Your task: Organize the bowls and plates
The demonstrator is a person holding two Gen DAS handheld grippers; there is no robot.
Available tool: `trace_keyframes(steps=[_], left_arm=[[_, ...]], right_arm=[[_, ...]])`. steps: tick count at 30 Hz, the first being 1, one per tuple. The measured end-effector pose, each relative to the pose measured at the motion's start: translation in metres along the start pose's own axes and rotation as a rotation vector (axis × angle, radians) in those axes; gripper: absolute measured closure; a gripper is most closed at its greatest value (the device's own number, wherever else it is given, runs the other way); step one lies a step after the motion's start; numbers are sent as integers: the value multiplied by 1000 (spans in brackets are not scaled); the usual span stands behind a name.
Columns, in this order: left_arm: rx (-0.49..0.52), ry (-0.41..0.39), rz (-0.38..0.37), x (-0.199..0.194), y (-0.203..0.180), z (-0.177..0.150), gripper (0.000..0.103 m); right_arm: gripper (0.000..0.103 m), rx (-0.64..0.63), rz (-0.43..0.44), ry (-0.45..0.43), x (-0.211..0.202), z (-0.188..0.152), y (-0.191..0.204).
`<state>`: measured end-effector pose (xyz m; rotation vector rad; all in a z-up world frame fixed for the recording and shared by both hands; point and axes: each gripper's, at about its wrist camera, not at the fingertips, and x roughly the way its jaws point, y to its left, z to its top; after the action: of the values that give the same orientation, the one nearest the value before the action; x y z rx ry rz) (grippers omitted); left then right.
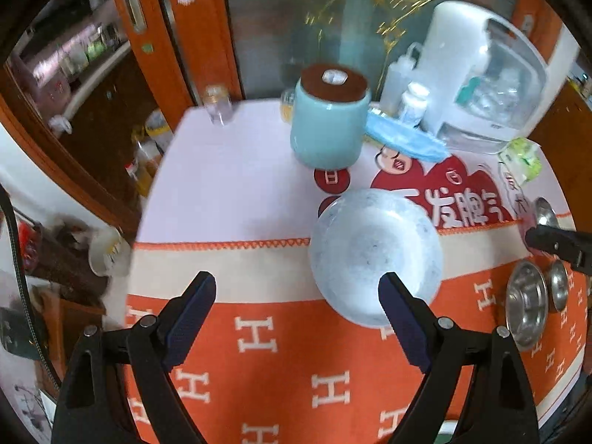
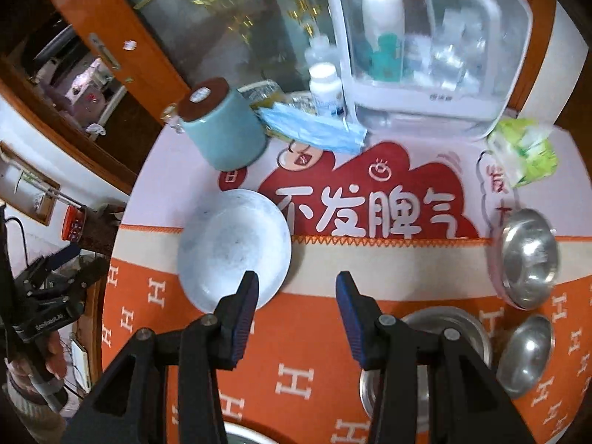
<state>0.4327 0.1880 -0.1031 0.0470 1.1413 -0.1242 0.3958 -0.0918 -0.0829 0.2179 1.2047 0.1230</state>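
a: left gripper point(image 1: 298, 288) is wide apart, nothing in it. right gripper point(image 2: 296, 288) is half spread, also nothing between its pads.

b: where's the bowl?

a: white bowl point(image 2: 233, 255) sits on the orange cloth point(image 2: 296, 377) across the stitched border, just under the left finger of the right gripper, rim near the right finger of the left one.

b: risks?

a: both views are smeared, so a misjudged approach could clip the rim and skid the bowl on the cloth. steel bowls point(image 2: 527, 259) sit close together to the right; a sweep there may knock them. teal jar point(image 1: 327, 122) and blue mask point(image 1: 403, 137) lie just beyond the bowl, easy to nudge.

b: surface edge?

a: bowl's well in from it.
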Motion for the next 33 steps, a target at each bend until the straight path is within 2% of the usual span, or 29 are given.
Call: trace_keyframes(steps=[3,6,11,17,21,23,25,27,29,31,33], left_arm=[[-35,58,-18,41,5,8,14],[-44,90,-3,71,9,9,14],[-59,139,-30,108,10,8,14],[-64,194,-100,136,8,7,22],[-53,233,-148,146,3,6,38],[-38,251,-160,152,0,6,41],[-22,270,-174,156,-5,4,54],[-15,288,-185,160,-8,3,62],[-7,295,-188,163,-11,3,68],[7,299,-185,166,-13,2,83],[-2,299,-198,166,-13,2,85]], right_arm=[[59,30,7,39,31,8,-4],[59,60,15,73,57,13,-6],[59,72,34,128,93,17,-3],[62,68,53,192,126,17,2],[79,76,63,219,138,17,3],[82,78,68,231,143,16,3],[86,73,66,241,146,15,3],[93,75,68,250,150,14,3],[96,79,61,246,152,14,2],[97,91,70,244,153,14,0],[97,93,75,243,153,14,0]])
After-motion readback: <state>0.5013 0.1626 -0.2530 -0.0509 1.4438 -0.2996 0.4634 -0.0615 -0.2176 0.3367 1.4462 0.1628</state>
